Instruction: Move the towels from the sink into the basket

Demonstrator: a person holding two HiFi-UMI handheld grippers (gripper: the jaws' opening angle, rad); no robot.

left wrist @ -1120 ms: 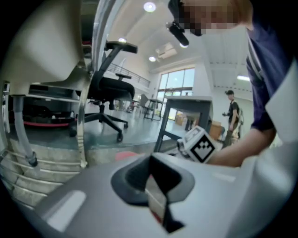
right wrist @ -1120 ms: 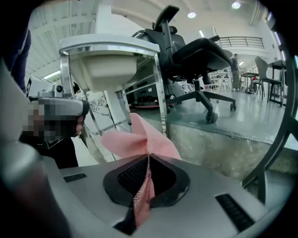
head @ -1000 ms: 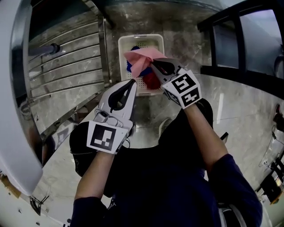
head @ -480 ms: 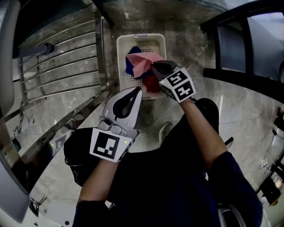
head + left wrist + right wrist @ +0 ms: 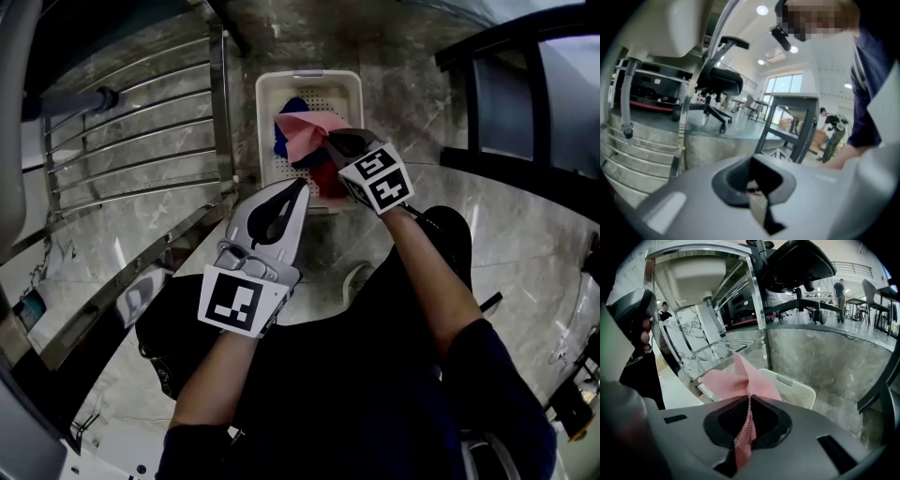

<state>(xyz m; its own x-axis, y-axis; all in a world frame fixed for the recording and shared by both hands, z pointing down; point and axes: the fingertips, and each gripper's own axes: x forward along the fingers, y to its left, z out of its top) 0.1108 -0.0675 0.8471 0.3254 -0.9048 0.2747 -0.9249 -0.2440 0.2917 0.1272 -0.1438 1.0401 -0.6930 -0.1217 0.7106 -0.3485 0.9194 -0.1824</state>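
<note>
— Towel whereabouts?
— Pink towel pinched between right gripper jaws, fabric trailing back through them, spread above white basket on marble floor, over blue towel and red towel lying inside.
— Left gripper?
— Jaws pressed together on nothing, held near basket's front rim, beside chrome rack.

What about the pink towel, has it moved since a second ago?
Yes. Held in the right tongs, the pink towel has sunk toward the white basket, showing smaller against its rim than before.
</note>
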